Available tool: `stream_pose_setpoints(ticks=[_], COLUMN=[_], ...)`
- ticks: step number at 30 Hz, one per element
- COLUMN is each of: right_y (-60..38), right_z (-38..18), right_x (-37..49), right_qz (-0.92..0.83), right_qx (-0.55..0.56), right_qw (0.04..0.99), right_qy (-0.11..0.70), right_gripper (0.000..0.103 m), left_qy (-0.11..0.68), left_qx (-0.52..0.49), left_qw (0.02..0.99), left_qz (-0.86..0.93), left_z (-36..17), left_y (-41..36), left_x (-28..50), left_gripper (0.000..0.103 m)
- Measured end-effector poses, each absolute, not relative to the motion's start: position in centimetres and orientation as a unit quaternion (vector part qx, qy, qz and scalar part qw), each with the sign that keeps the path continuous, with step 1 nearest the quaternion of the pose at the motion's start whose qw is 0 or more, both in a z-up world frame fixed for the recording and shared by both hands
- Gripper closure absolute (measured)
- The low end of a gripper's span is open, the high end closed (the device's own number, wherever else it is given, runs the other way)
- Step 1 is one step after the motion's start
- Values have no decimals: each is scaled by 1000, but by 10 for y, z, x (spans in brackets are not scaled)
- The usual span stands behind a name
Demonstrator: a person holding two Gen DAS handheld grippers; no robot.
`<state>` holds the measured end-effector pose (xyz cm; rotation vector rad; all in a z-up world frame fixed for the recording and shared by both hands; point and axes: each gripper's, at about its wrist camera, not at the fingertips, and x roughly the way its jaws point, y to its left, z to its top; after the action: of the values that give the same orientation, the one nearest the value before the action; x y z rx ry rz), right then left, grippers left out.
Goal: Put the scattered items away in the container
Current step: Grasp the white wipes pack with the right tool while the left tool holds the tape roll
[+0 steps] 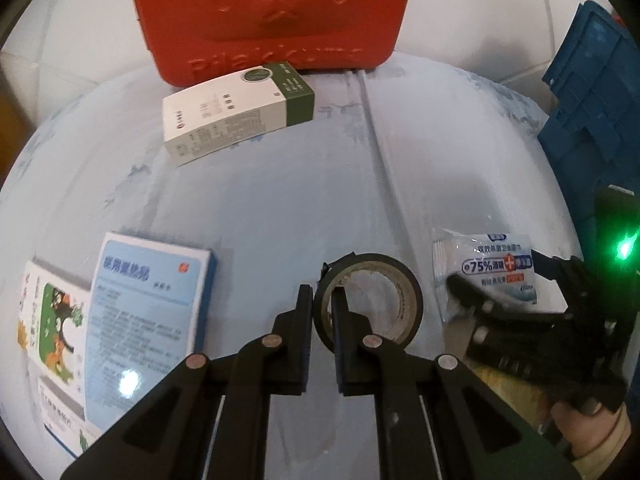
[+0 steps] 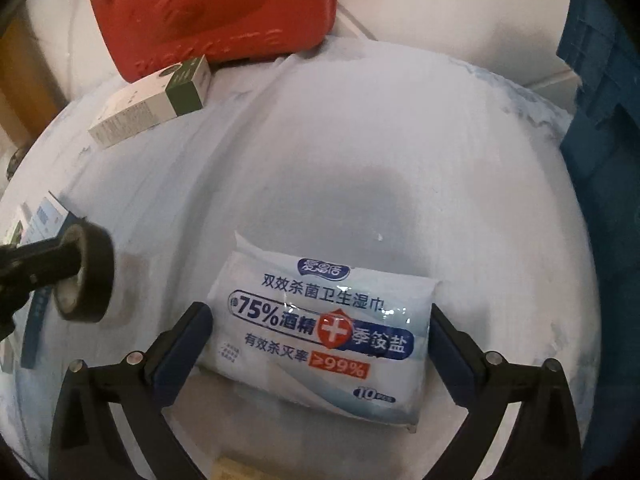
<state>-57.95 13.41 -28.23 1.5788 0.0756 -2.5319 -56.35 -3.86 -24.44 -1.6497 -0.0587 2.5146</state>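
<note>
Tape roll [image 1: 368, 300] pinched through its wall by our left gripper [image 1: 322, 320]; right gripper [image 2: 320, 340] spread wide around the wipes pack [image 2: 320, 320] — we close squarely, red case [image 1: 272, 16] at twelve o'clock.

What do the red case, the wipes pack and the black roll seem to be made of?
Red case: likely moulded foam or plastic, matte, with an embossed bear face and letters.
Wipes pack: thin glossy plastic film; it crinkles and shows glare.
Black roll: probably vinyl tape on a pale core, perhaps cardboard; a loose end sticks up.
</note>
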Motion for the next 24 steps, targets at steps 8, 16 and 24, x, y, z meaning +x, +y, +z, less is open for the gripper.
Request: stream_pose_setpoints(ticks=[8, 16, 24], right_y=[169, 168, 143], right_z=[-248, -251, -253], right_x=[-556, -517, -526], right_qz=[-835, -802, -814], right_qx=[536, 575, 555], right_qw=[111, 153, 168], right_qy=[-60, -53, 39], right_gripper=[71, 41, 12], left_qy=[-25, -26, -37], left_qx=[-537, -548, -568], left_qw=[75, 67, 53], left_qz=[840, 833, 820], left_z=[-228, -235, -250], left_y=[-39, -45, -41], left_x=[-547, -534, -520], left_gripper=[94, 94, 94])
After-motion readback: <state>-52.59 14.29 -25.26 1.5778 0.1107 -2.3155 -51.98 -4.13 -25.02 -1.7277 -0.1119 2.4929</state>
